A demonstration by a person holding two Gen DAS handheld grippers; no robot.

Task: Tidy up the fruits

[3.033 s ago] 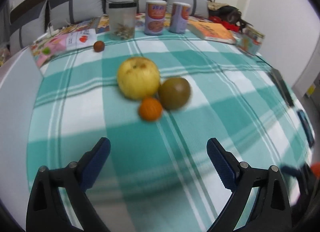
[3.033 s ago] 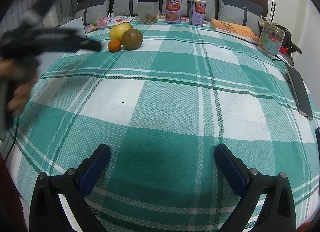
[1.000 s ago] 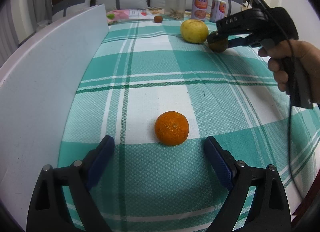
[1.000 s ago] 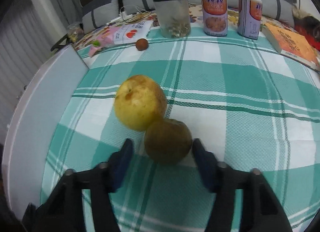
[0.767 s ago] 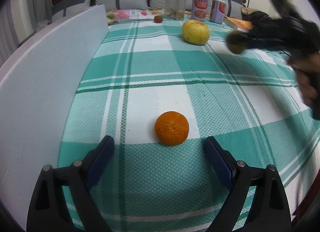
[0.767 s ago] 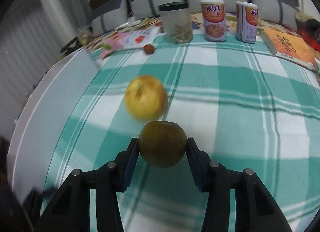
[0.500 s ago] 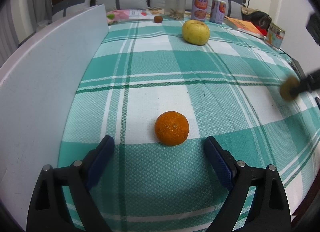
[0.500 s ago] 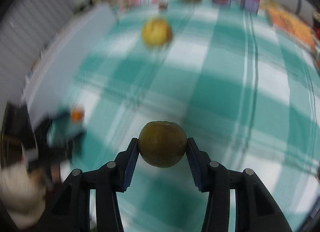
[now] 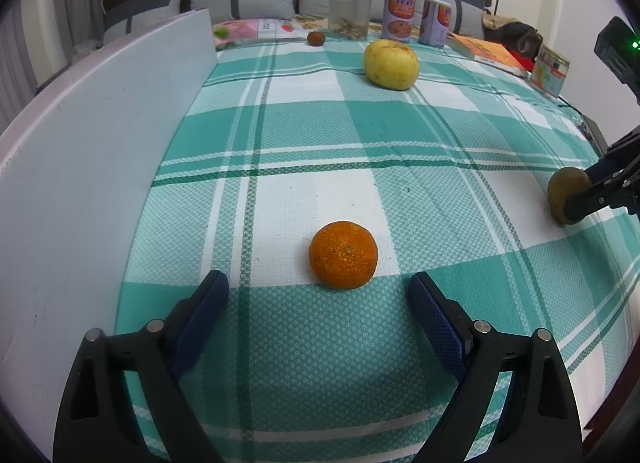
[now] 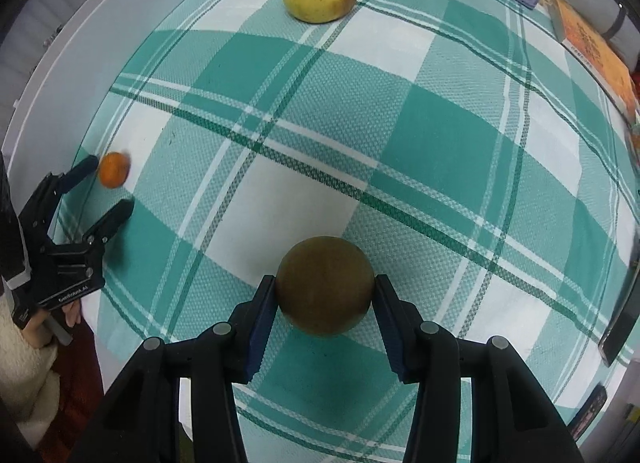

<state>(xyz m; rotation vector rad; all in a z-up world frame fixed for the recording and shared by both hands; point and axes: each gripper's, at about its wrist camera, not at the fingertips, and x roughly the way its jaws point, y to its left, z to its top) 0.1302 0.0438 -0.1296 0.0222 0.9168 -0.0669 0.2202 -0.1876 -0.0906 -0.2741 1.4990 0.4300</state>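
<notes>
Left gripper [image 9: 318, 299] is held spread wide, pitched downward, nothing clamped between its pads. Right gripper [image 10: 325, 297] is pointed straight down, pads pressed on both sides of a brown fruit [image 10: 325, 285].

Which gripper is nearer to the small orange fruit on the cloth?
Left. The left gripper is open with the orange fruit just ahead of its fingers. The right gripper is far off, shut on the brown fruit.

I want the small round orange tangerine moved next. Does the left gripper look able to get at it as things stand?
Probably yes: the left gripper is open, the tangerine lies just beyond its fingertips, nothing between.
</notes>
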